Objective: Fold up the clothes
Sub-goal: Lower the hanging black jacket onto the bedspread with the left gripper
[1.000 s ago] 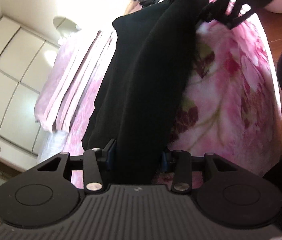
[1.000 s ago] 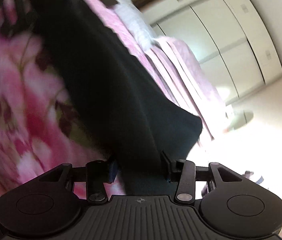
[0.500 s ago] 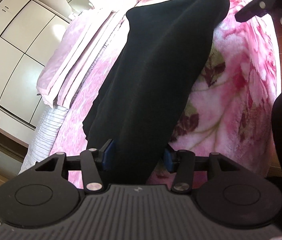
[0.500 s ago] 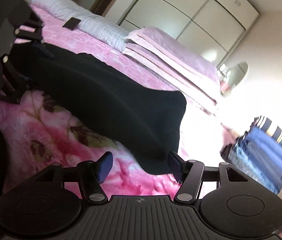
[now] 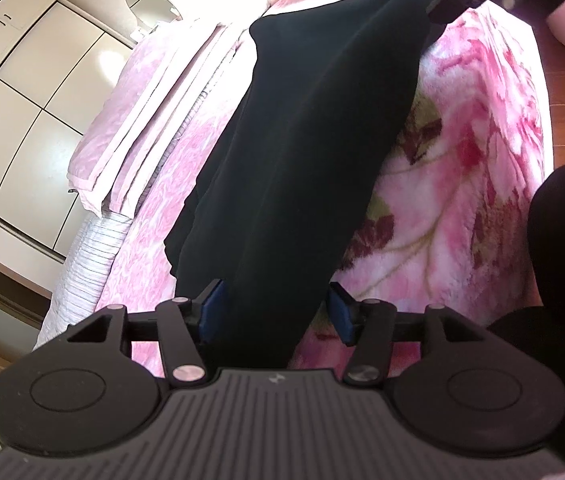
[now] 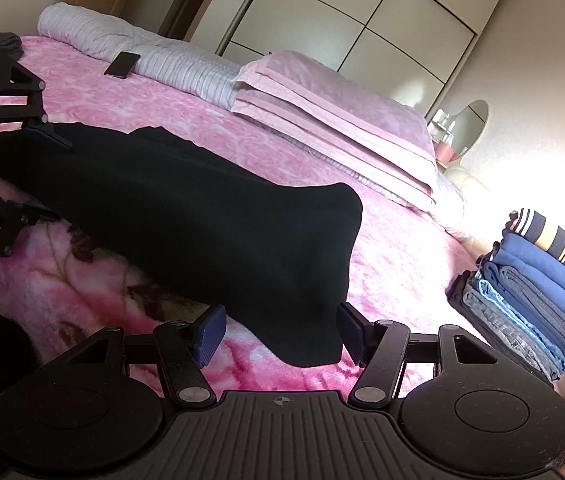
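Note:
A long folded black garment (image 5: 322, 140) lies across the pink floral blanket (image 5: 462, 160) on the bed. Its near end passes between the jaws of my left gripper (image 5: 274, 312), which are opening; the right blue pad (image 5: 340, 314) stands off the cloth. In the right wrist view the garment (image 6: 186, 216) stretches from the left gripper (image 6: 48, 172) at far left to my right gripper (image 6: 280, 334). The right gripper is open, with the garment's corner lying between its pads and the left pad (image 6: 210, 332) apart from it.
A stack of folded clothes (image 6: 534, 300) stands at the bed's right edge. Folded pink bedding (image 6: 334, 120), a grey striped quilt (image 6: 186, 68) and a phone (image 6: 122, 65) lie further back. White wardrobe doors (image 6: 362, 20) are behind. A person's dark clothing (image 5: 562, 260) is at right.
The right gripper let go of the garment, rolled level and lifted a little; the cloth's end now rests on the blanket. The left jaws have widened around the other end.

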Available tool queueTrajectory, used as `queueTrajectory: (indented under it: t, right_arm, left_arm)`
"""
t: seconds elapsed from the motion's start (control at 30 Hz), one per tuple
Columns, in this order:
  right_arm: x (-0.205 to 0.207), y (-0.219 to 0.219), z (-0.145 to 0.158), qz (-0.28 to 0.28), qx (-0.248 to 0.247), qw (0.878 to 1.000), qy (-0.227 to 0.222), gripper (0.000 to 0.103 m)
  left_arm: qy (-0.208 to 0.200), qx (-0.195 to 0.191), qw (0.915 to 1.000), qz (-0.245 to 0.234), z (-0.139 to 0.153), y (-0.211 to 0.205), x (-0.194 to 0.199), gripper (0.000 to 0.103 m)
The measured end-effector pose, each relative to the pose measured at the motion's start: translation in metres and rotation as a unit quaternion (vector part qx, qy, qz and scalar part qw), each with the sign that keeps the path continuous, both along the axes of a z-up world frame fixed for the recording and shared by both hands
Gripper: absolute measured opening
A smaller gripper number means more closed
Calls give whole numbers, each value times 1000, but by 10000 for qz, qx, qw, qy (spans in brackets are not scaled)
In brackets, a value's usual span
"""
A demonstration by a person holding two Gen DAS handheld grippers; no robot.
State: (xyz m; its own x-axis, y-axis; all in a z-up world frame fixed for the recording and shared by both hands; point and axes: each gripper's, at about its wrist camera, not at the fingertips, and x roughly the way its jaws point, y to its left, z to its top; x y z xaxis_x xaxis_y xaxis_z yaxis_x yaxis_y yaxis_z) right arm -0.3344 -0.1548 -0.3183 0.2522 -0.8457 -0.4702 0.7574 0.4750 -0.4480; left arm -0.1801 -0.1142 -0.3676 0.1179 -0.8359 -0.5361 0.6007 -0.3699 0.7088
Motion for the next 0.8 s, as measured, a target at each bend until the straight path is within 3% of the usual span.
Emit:
queueTrajectory:
  t: [0.03, 0.23, 0.37, 0.47, 0.57, 0.67, 0.8]
  right_arm:
    - [0, 0, 1, -4, 10, 10000, -27, 61]
    - [-12, -7, 10, -26, 165, 9993, -338, 61]
    - [-35, -27, 21, -192, 486, 9919, -1160, 61]
    - [-55, -50, 30, -278, 827, 9784, -1874, 60]
    - [-73, -82, 30, -232, 1381, 9562, -2571, 60]
    - [-85, -115, 27, -117, 1907, 9335, -3034, 60]
    - [-103, -165, 31, -37, 2247, 9094, -3501, 60]
  left_arm:
    - [39, -4, 10000, 12, 2, 1, 1, 51]
    - [1208, -93, 9926, -41, 42, 15, 13, 51]
    - [1829, -130, 9828, -234, 72, 6, 9, 52]
    - [2184, -24, 9753, -336, 84, -23, -1, 54]
    - [2496, 183, 9674, -400, 89, -60, -13, 54]
    - [2825, 524, 9570, -412, 90, -97, -20, 54]
    - [2918, 988, 9511, -236, 79, -142, -17, 54]
